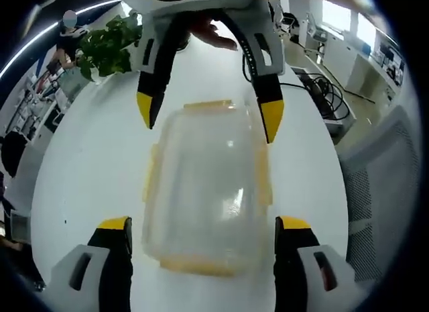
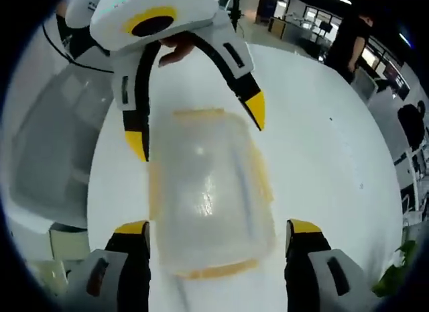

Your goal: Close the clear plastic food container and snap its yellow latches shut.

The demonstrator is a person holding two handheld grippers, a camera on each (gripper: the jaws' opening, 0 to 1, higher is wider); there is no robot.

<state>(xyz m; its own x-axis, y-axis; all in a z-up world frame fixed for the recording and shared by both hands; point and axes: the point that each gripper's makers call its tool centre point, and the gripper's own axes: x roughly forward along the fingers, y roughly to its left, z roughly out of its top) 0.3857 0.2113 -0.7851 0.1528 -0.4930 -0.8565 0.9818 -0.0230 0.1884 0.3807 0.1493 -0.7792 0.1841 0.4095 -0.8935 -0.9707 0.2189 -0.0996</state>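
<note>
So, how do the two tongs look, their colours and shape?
Both tongs are alike: the left tongs and right tongs each have two black jaws with yellow tips on grey-white bases. Seen from opposite, the body is white with a black oval ringed in yellow.

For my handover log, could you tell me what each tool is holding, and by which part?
Nothing is held. Both the left tool and the right tool stand open, straddling opposite ends of the clear container without clamping it.
</note>
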